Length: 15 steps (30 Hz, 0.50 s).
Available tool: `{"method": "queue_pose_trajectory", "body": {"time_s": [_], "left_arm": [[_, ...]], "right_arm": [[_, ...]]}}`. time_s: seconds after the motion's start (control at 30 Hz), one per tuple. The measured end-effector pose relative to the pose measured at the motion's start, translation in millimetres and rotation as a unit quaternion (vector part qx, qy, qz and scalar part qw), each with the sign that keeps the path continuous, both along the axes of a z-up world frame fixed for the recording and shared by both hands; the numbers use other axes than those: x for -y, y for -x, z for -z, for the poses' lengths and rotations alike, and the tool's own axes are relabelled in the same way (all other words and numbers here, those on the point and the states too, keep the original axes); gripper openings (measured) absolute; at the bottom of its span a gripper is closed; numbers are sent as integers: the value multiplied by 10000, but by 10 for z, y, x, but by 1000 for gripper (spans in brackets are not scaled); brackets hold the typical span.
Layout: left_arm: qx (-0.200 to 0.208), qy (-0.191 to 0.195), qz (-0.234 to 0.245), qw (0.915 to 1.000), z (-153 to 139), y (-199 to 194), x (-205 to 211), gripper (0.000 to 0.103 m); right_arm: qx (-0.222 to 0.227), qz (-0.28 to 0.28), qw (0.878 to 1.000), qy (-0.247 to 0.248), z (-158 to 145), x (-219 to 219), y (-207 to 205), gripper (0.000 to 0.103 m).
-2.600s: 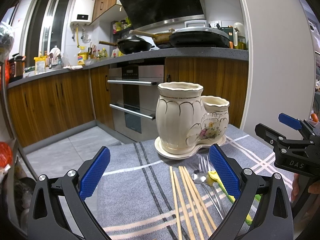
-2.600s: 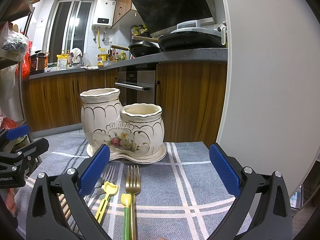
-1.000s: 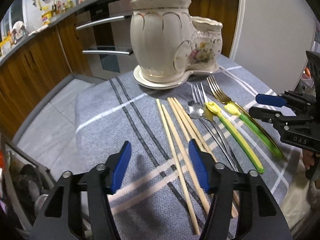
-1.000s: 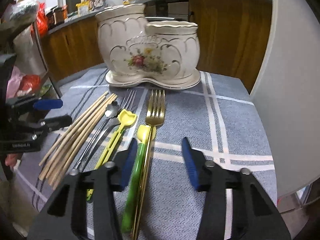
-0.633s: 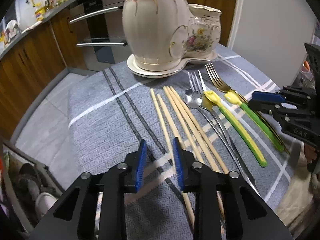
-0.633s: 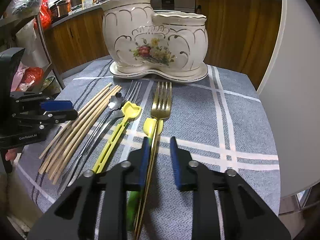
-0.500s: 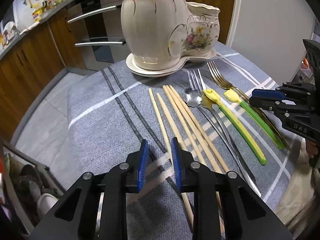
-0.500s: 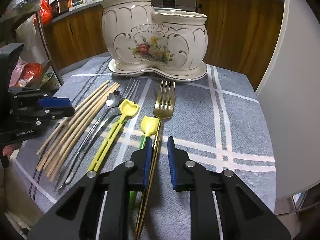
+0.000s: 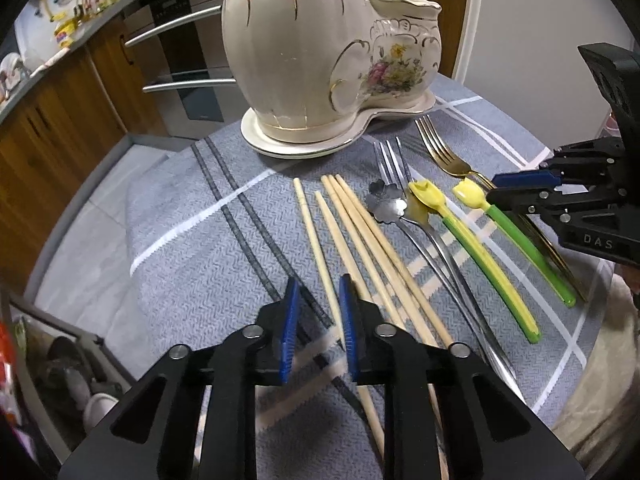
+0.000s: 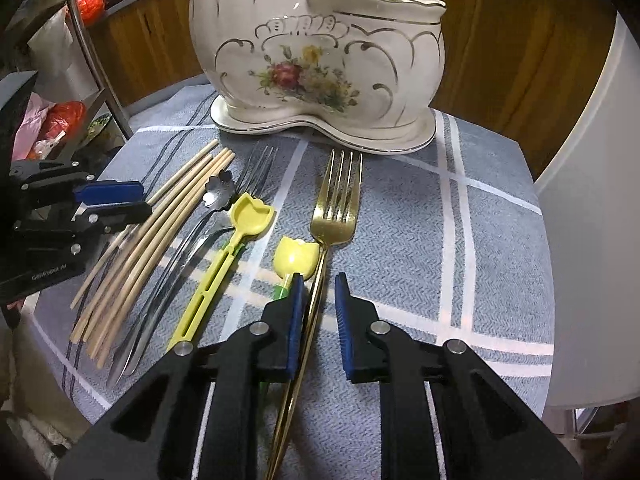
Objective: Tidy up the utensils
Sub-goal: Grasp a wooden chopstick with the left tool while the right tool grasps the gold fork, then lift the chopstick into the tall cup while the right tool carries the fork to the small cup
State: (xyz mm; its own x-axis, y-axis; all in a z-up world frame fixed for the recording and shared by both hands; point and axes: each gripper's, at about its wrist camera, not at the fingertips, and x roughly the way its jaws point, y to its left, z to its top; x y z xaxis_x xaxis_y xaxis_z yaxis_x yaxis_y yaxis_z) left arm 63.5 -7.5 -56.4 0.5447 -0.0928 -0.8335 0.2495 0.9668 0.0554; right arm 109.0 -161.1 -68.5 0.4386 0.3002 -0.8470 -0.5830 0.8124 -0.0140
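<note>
The left tool [image 9: 318, 308] has just been closing, a chopstick [image 9: 328, 256] lying between its pads, apparently not yet pinched. The right tool [image 10: 318, 300] has also been narrowing around the gold fork [image 10: 334, 216], a gap remaining. Beyond both, the ceramic holder [image 10: 320, 52] is seen on the bench [image 10: 492, 240].

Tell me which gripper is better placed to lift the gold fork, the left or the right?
Right. The right gripper has the gold fork handle between its jaws, which have just been closing. The left gripper, jaws also just closing, has a chopstick between them, away from the fork.
</note>
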Motion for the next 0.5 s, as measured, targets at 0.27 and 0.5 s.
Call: {"method": "queue_pose_trajectory", "body": {"time_s": [0.27, 0.5], "left_arm": [[96, 100, -44, 9999, -1, 83, -117, 5], [362, 340, -194, 9986, -80, 240, -236, 5]], "right_arm": [[121, 71, 9995, -278, 2, 96, 155, 6], [437, 79, 9969, -657, -140, 261, 271, 6]]}}
